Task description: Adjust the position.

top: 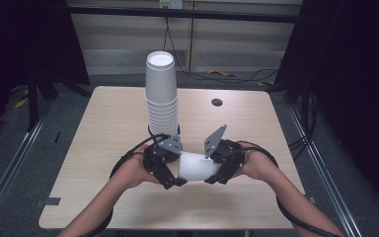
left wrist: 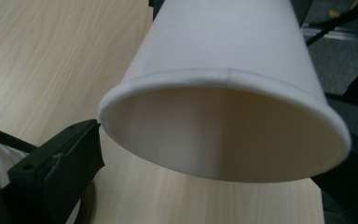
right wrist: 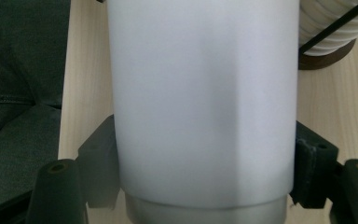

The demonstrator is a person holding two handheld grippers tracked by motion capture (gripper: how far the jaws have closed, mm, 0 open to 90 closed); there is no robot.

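Note:
A white paper cup (top: 197, 167) lies on its side just above the table, between the two grippers. My right gripper (top: 216, 173) is shut on it: in the right gripper view the black fingers (right wrist: 100, 163) press both sides of the cup (right wrist: 205, 102) near its base, and its wall is slightly flattened. My left gripper (top: 176, 174) stands open at the cup's mouth. In the left gripper view the rim and hollow inside of the cup (left wrist: 223, 93) face me, and one black finger (left wrist: 60, 163) sits just beside the rim without squeezing it.
A tall stack of white paper cups (top: 162, 94) stands upside down on a dark base just behind the left gripper, and its lower rims show in the right gripper view (right wrist: 335, 28). The wooden table (top: 108, 123) has a small dark hole (top: 217, 102) at the back right.

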